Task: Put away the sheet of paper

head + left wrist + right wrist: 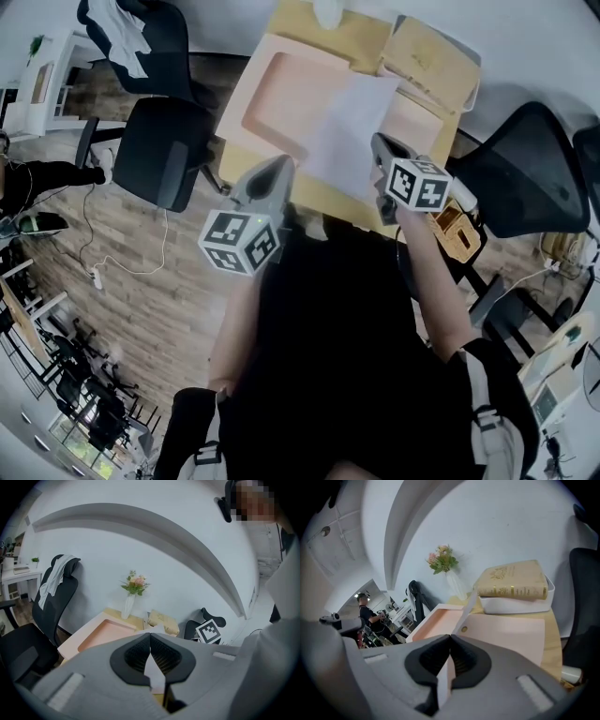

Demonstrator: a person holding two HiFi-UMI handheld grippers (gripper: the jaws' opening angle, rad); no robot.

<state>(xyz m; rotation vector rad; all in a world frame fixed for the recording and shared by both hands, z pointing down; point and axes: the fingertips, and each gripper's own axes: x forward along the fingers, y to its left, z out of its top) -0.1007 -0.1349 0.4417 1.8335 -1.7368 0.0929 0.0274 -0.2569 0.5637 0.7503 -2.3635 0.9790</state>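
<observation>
A white sheet of paper (352, 127) hangs above an open pink folder case (272, 94) on the wooden table (323, 202). My left gripper (278, 169) is shut on the sheet's near left edge. In the left gripper view, a strip of paper (154, 674) shows between the closed pads, over the pink case (101, 634). My right gripper (380, 150) is shut on the sheet's right edge. The right gripper view shows the paper (444, 677) edge-on between its pads, over the case's flap (506, 634).
A tan book (513, 584) lies on a white tray (511, 605) at the table's far end, beside a vase of flowers (133, 585). Black office chairs (164, 150) (525, 178) flank the table. A wicker basket (459, 230) sits at the right.
</observation>
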